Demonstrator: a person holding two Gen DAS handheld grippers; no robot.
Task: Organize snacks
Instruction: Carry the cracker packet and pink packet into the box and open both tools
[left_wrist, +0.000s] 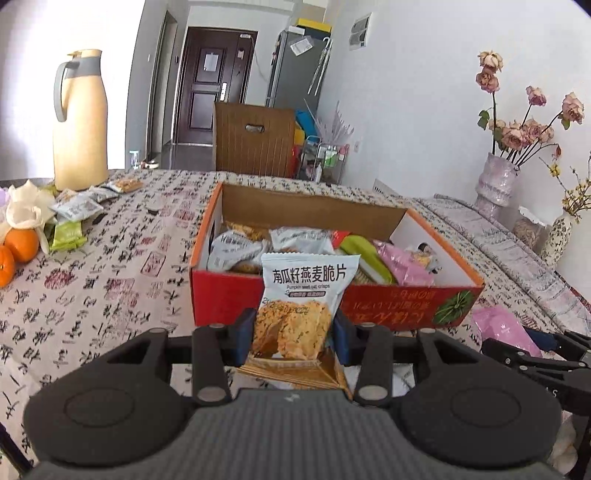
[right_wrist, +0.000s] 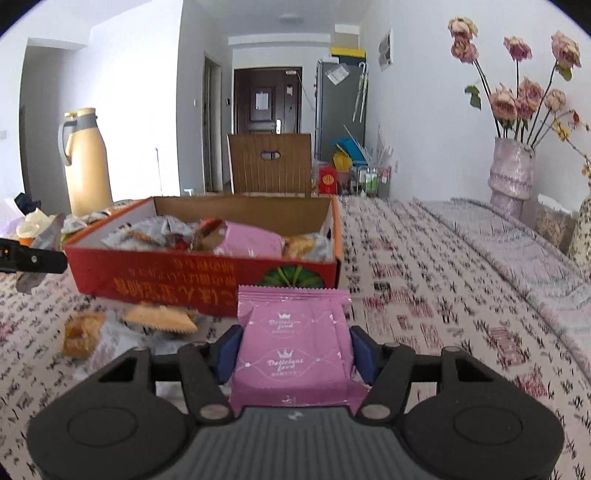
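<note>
My left gripper (left_wrist: 293, 334) is shut on a white oat-crisp packet (left_wrist: 301, 295), held upright just in front of the red cardboard box's (left_wrist: 236, 295) near wall. Several snack packets fill the box. In the right wrist view my right gripper (right_wrist: 295, 350) is shut on a pink snack packet (right_wrist: 295, 347), which stands upright to the right of the red box's (right_wrist: 177, 273) front corner. The right gripper's dark fingers (left_wrist: 532, 356) and its pink packet (left_wrist: 506, 328) also show at the left wrist view's right edge.
Loose snack packets (right_wrist: 162, 319) lie on the patterned tablecloth (right_wrist: 424, 288) before the box. More packets (left_wrist: 79, 206), oranges (left_wrist: 20, 245) and a cream thermos jug (left_wrist: 79, 122) sit at far left. Vases with flowers (right_wrist: 511, 173) stand at right. A wooden chair (left_wrist: 255, 138) is behind the table.
</note>
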